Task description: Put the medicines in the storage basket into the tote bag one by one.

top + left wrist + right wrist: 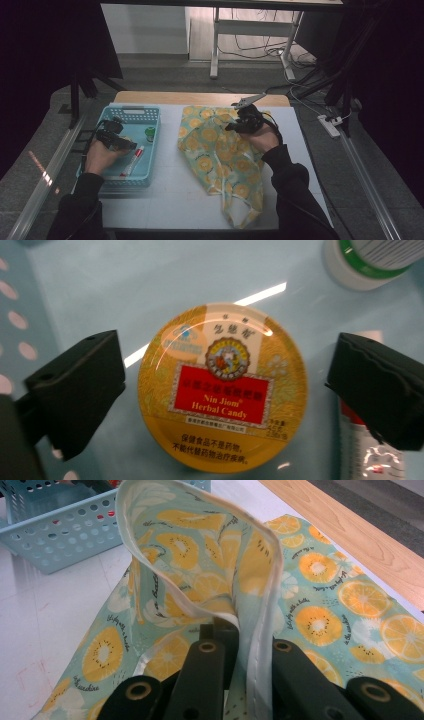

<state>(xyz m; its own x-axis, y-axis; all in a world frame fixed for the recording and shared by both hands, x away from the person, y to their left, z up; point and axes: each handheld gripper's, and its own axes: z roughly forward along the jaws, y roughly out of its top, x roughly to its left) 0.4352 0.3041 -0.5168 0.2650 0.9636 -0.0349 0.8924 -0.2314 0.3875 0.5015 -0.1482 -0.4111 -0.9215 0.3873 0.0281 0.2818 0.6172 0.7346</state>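
Now, left tongs: your left tongs [222, 390] stand wide open over the candy tin [221, 387], one black jaw on either side of it, neither pad touching its rim as far as the left gripper view shows.
Right tongs: your right tongs [240, 645] are clamped shut on the white-hemmed edge of the fruit-print bag [200, 555], lifting that edge so the mouth stands up in a loop above the bench.
Candy tin: round, yellow with a red label, lying flat lid-up on the floor of the blue basket [150, 175].
Neighbours in the basket: a white bottle with a green band [367, 262] sits beyond the tin, well apart from it; a red-and-white tube [372, 455] lies just under the jaw on the right of the left gripper view.
Bag: spread on the white bench [170, 200] to the right of the basket, apart from it, its far corner raised in your right tongs [245, 117].
Step in hand: by the look of it, you are picking the tin out of the basket while the bag is held open to receive it.
Next move: lower a touch and close evenly across the tin's widest part, keeping the jaw clear of the tube.
Then: lift straight up over the basket wall and carry across to the raised mouth.
Watch: the lid is glossy and shallow, so a high or off-centre pinch may slip.
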